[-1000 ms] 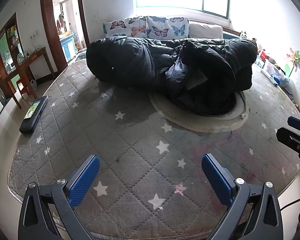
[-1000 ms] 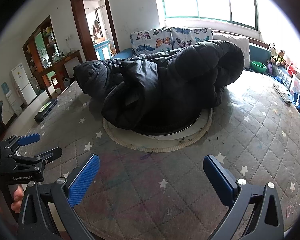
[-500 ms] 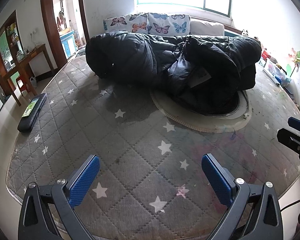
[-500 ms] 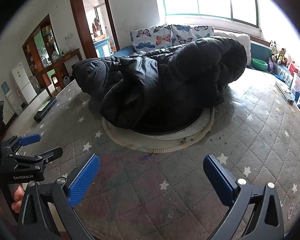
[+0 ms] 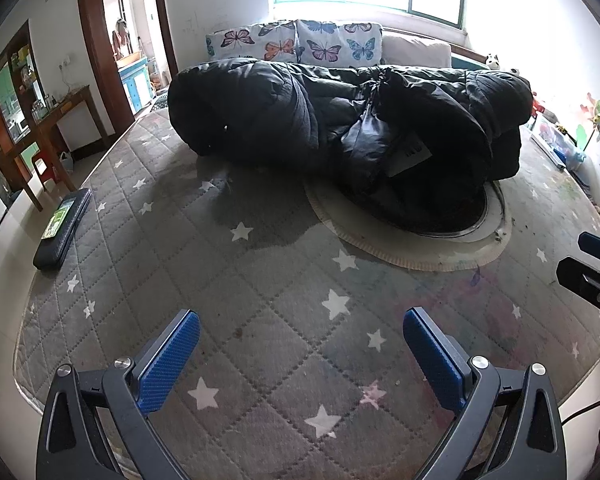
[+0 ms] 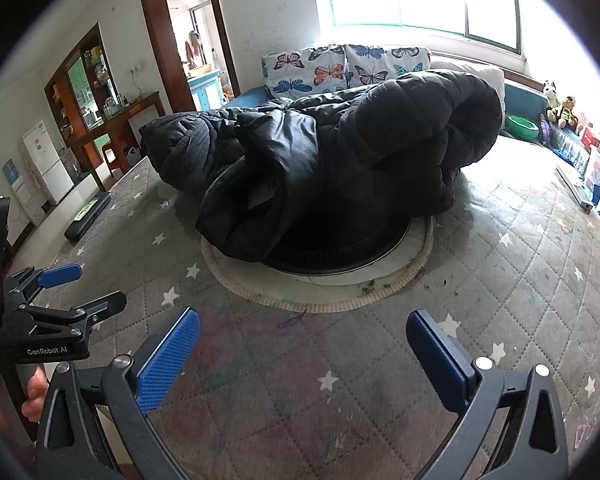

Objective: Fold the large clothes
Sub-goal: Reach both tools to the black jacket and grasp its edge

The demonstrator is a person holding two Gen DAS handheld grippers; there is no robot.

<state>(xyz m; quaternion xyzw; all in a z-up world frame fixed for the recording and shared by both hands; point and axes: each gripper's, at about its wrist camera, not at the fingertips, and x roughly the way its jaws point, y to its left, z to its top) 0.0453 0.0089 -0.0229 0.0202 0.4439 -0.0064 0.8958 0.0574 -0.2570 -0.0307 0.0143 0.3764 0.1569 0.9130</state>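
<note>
A big black puffer coat (image 5: 348,128) (image 6: 340,160) lies bunched in a long heap across the far half of a grey star-quilted mattress (image 5: 260,288) (image 6: 500,280). Its shiny lining and a white label (image 5: 410,156) face me near the middle. My left gripper (image 5: 300,344) hovers open over the near part of the mattress, well short of the coat. My right gripper (image 6: 302,344) is open too, at a similar distance, nothing between its blue pads. Each gripper shows at the edge of the other's view, the right one (image 5: 596,264) and the left one (image 6: 72,292).
A round woven mat (image 5: 416,252) (image 6: 340,292) lies under the coat's near side. A flat black case (image 5: 62,224) rests at the mattress's left edge. Butterfly pillows (image 5: 296,42) line the back by the window. Toys and boxes (image 6: 580,152) crowd the right side. A doorway and wooden desk stand left.
Both grippers have come a little closer to the coat, which now looks larger in both views. Both stay open.
</note>
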